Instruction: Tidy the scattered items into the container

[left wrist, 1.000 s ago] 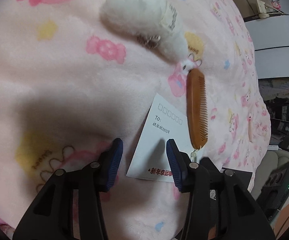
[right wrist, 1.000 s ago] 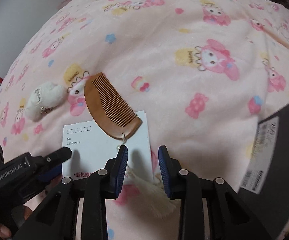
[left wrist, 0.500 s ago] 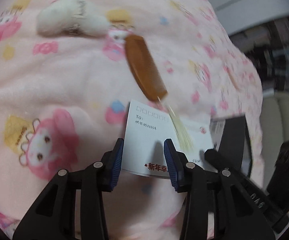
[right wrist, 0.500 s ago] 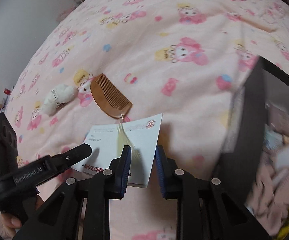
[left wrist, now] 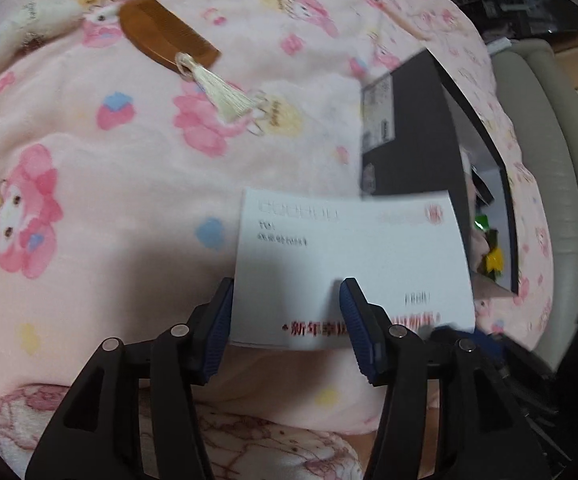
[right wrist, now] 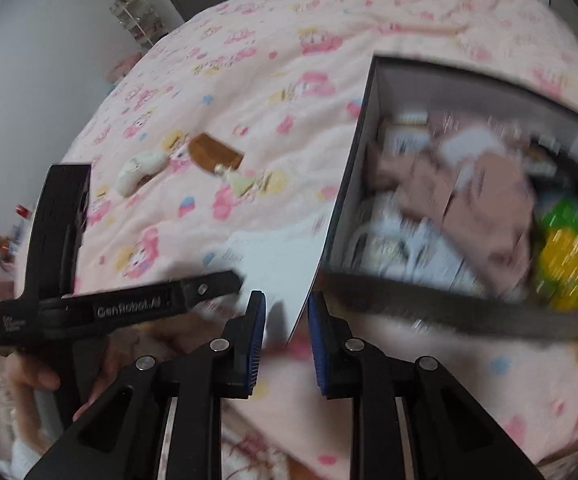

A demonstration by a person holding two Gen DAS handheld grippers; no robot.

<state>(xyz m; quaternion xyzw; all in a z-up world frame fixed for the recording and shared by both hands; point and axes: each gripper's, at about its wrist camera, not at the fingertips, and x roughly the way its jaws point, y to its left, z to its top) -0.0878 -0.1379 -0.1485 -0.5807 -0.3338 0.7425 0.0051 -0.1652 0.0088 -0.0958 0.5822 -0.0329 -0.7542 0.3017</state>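
My left gripper (left wrist: 287, 312) is shut on a white envelope (left wrist: 349, 256) with red print and holds it flat in the air by its near edge. In the right wrist view the envelope (right wrist: 277, 260) hangs between my right gripper (right wrist: 287, 312) and the black box (right wrist: 353, 160); its edge sits in the right gripper's narrow gap, touching cannot be told. A wooden comb (left wrist: 165, 32) with a cream tassel and a white plush toy (left wrist: 21, 24) lie on the pink blanket. The box (left wrist: 409, 128) holds several items.
The pink cartoon-print blanket (left wrist: 89, 152) covers the bed. A beige sofa edge (left wrist: 549, 120) runs beyond the box. A wire shelf (right wrist: 141, 20) and grey wall stand at the far left in the right wrist view.
The envelope has been lifted off the blanket and carried right toward the box. The comb's tassel now lies on the blanket. The right gripper has swung toward the open box.
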